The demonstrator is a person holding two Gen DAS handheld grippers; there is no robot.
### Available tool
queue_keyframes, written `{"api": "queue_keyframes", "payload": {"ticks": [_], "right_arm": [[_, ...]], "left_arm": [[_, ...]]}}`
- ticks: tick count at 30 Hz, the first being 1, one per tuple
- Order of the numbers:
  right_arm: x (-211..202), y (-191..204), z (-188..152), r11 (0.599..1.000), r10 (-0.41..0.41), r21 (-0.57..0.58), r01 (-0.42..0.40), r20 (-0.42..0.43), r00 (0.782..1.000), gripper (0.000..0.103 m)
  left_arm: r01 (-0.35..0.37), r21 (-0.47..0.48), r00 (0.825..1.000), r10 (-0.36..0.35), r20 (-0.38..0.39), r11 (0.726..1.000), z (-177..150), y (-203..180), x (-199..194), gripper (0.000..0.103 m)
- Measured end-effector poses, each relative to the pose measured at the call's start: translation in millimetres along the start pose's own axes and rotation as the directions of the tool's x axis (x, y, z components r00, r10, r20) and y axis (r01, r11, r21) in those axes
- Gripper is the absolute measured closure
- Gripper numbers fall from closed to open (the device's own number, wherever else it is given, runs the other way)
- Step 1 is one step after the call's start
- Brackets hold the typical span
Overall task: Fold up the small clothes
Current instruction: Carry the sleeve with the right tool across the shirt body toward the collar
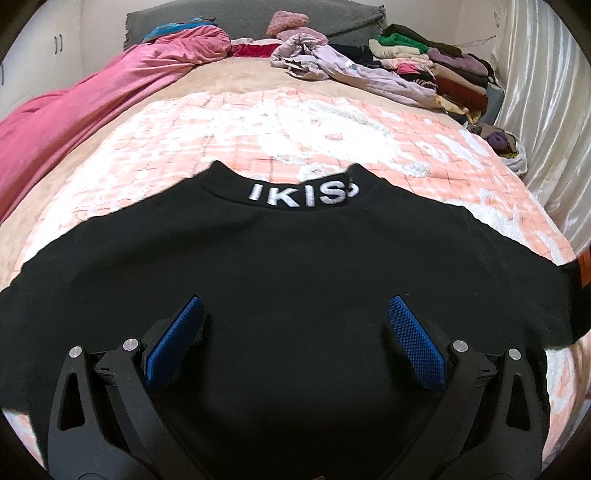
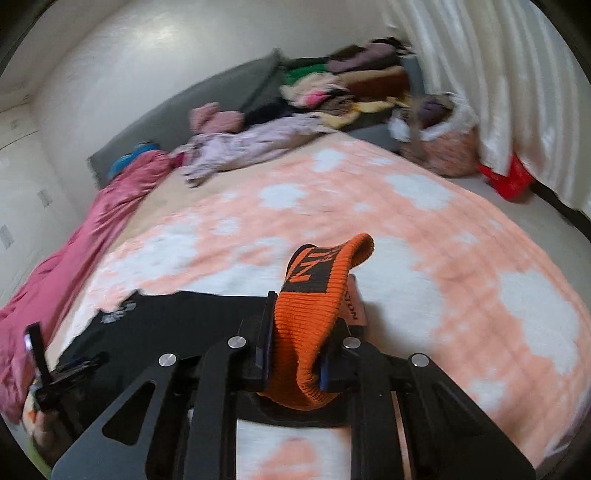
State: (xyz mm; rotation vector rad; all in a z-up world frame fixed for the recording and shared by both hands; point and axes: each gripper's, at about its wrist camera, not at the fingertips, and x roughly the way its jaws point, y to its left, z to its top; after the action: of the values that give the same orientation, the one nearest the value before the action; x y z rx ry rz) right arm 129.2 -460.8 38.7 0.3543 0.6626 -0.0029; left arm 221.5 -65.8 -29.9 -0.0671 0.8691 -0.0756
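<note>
A black top [image 1: 295, 258] with white letters on its collar [image 1: 303, 194] lies spread flat on the peach-and-white blanket [image 1: 295, 125]. My left gripper [image 1: 295, 301] hovers open over the middle of the top, its blue pads [image 1: 410, 332] wide apart with nothing between them. In the right wrist view my right gripper [image 2: 310, 306] is shut on the sleeve's orange ribbed cuff [image 2: 317, 295]. The cuff is lifted off the blanket and its end curls over the fingers. The body of the top [image 2: 166, 325] lies to the left. The cuff [image 1: 585, 269] also shows at the right edge of the left wrist view.
A heap of mixed clothes [image 1: 424, 62] lies at the far right of the bed, with a lilac garment [image 1: 332, 70] beside it. A pink sheet [image 1: 92, 110] runs along the left side and a grey pillow [image 1: 240, 18] lies at the head. A curtain [image 2: 498, 74] and a patterned basket [image 2: 443, 147] stand to the right.
</note>
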Motion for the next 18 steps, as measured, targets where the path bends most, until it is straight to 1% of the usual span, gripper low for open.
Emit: {"api": "queue_keyframes", "payload": {"ticks": [5, 7, 9, 13, 18], "right_arm": [[14.2, 62.9, 0.6, 0.991, 0.118, -0.066, -0.12, -0.032, 0.993, 0.087], [25.4, 89.0, 1.2, 0.981, 0.173, -0.078, -0.177, -0.06, 0.983, 0.087], [35.5, 115.0, -1.3, 0.971, 0.21, -0.101, -0.219, -0.091, 0.973, 0.087], [57.0, 155.6, -7.2, 0.952, 0.258, -0.129, -0.277, -0.146, 0.955, 0.087], [78.2, 189.9, -17.4, 0.943, 0.273, -0.14, -0.303, -0.197, 0.941, 0.087]], "left_arm": [[-0.008, -0.023, 1.0, 0.008, 0.012, 1.0, 2.3, 16.0, -8.3, 0.009], [-0.011, -0.035, 1.0, 0.012, 0.019, 0.999, 3.2, 23.4, -11.9, 0.009], [-0.01, -0.046, 1.0, 0.011, 0.024, 0.999, 3.6, 30.1, -15.1, 0.009], [-0.008, -0.072, 1.0, 0.009, 0.023, 0.997, 4.5, 47.1, -18.6, 0.009], [0.018, -0.098, 1.0, -0.018, 0.003, 0.995, 4.5, 60.0, -17.3, 0.009]]}}
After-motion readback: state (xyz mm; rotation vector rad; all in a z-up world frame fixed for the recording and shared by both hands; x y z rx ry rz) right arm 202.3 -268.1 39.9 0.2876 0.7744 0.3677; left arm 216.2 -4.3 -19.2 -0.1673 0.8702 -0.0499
